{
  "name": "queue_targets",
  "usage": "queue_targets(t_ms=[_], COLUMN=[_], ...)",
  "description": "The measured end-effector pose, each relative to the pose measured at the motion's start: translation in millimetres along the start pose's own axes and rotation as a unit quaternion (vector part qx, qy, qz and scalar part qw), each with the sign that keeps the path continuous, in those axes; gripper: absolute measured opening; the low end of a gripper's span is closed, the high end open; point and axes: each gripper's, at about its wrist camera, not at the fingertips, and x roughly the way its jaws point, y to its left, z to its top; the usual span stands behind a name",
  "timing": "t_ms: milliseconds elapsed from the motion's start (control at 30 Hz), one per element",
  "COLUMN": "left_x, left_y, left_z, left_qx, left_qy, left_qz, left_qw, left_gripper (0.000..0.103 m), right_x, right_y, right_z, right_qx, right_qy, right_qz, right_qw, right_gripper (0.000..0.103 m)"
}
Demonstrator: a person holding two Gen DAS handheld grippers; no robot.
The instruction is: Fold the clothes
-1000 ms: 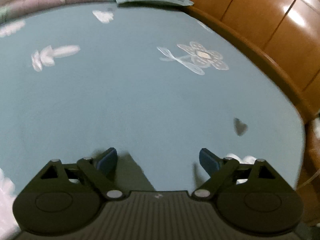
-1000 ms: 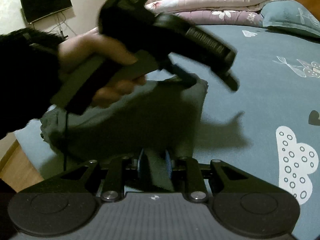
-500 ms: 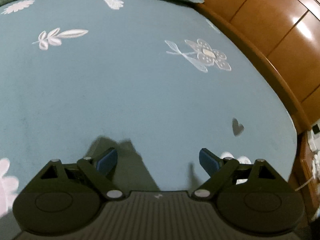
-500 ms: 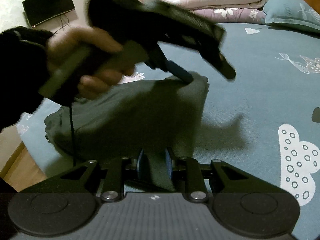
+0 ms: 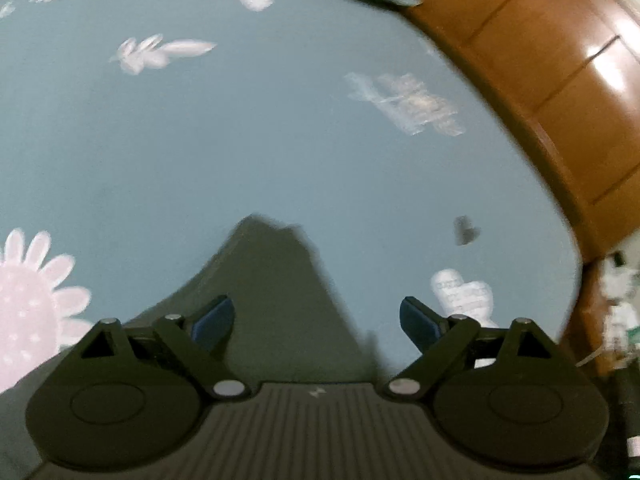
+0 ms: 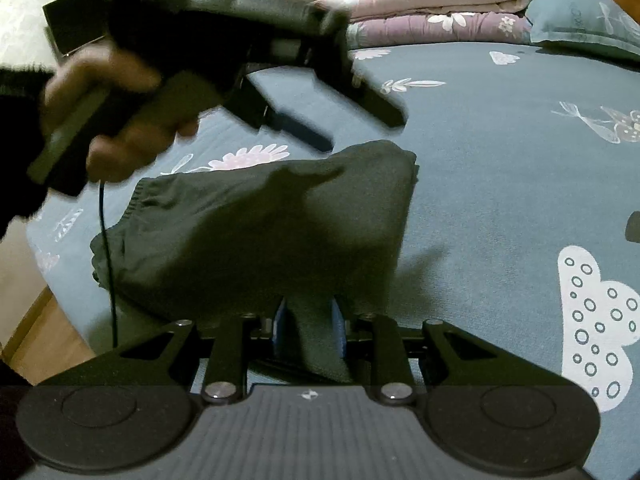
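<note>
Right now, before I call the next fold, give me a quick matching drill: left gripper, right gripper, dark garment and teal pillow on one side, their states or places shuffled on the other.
1. left gripper
2. right gripper
3. dark garment
4. teal pillow

A. lying folded on the blue bedsheet
B. at the far end of the bed
C. shut on fabric
D. open, holding nothing

Pairs: 1-D, 2-C, 3-A, 4-B

Each gripper is matte black: a ribbed central housing, two round side discs, and linkage arms pinned with silver screws, ending in blue-padded fingers (image 5: 212, 322). The person's sleeve (image 6: 16, 92) is black, and a thin black cable (image 6: 107, 248) hangs from the left gripper (image 6: 308, 136).
</note>
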Motion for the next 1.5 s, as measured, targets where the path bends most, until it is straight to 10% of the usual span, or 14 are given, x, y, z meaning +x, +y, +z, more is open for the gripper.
queue_targets(t_ms=[367,700,1033,1500], left_x=[-81,-138,-132,-134], left_y=[20,40,85,106], left_z=[14,-86,-144,-116], left_qx=[0.002,0.087,0.067,0.076], left_qy=[-0.106,-0.041,-0.035,-0.061], left_qz=[0.041,0.145,0.095,0.041], left_qw=[0.9936,0.9847,0.9926,0.9944], left_gripper=[0.09,0.091,0.091,0.092], right_x=[-7,-10,38,46], right_y=[9,19,65,85], right_z=[2,27,37,40], right_qx=[-0.005,-0.01,-0.044,-0.001], right_qy=[-0.003,-0.014,0.05,0.067], right_qz=[-0.006,-0.053,-0.099,-0.196], right_qw=[1.0,0.998,0.993,0.978], right_gripper=[0.048,0.056,0.062,0.07])
